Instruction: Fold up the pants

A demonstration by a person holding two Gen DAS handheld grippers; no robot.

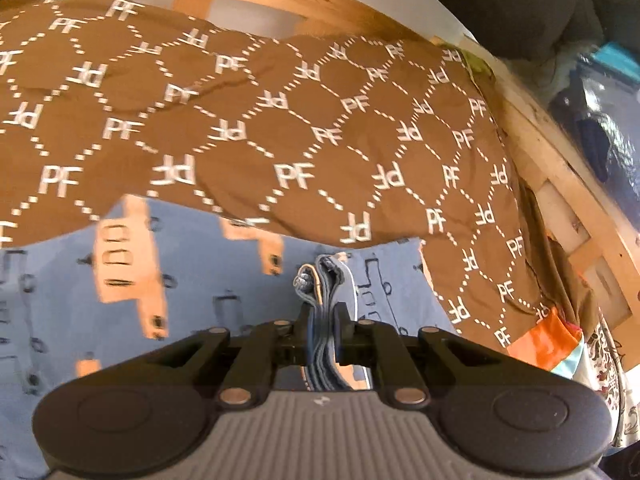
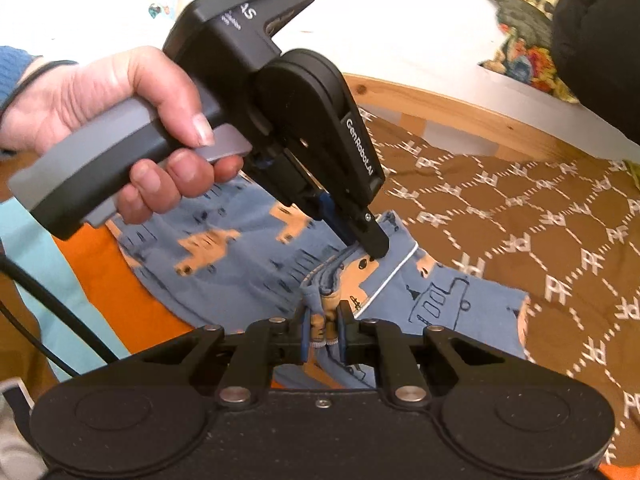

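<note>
The pants [image 2: 240,256] are blue with tan animal and line-drawn prints. They lie on a brown patterned blanket [image 2: 520,220]. My left gripper [image 1: 323,320] is shut on a bunched edge of the pants [image 1: 60,300]. In the right wrist view the left gripper [image 2: 370,246] comes down from the upper left, held by a hand, and pinches the pants' edge. My right gripper [image 2: 323,322] is shut on a fold of the pants just in front of it. The two grippers are close together.
The brown blanket [image 1: 280,120] covers a bed with a wooden frame [image 1: 560,168] at the back and right. An orange and light blue cloth [image 2: 100,280] lies under the pants at the left. A dark object [image 1: 520,4] sits beyond the frame.
</note>
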